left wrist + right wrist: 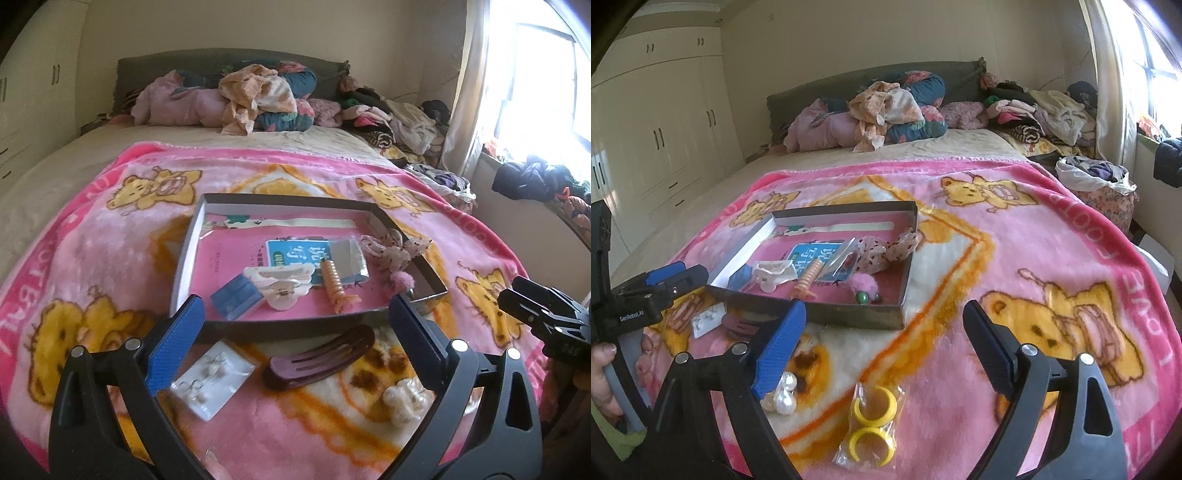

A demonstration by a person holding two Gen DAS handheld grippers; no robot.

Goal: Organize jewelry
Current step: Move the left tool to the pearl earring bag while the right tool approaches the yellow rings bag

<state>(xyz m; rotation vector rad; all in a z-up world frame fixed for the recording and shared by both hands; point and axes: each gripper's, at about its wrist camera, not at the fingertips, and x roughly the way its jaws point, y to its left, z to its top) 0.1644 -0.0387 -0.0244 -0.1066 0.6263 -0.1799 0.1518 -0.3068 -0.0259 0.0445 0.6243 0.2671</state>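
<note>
On the pink bear blanket (110, 258), I am holding the left gripper (295, 325) spread wide, nothing between its fingers, hovering over a dark maroon hair clip (319, 356) and a white earring card (212, 380) lying just in front of the shallow box (186, 251). Inside the box, a cream claw clip (282, 282) and an orange spiral clip (336, 290) are resting. I am keeping the right gripper (884, 328) released too, hanging above bagged yellow rings (871, 424); a pearl piece (785, 393) is sitting beside its blue finger.
</note>
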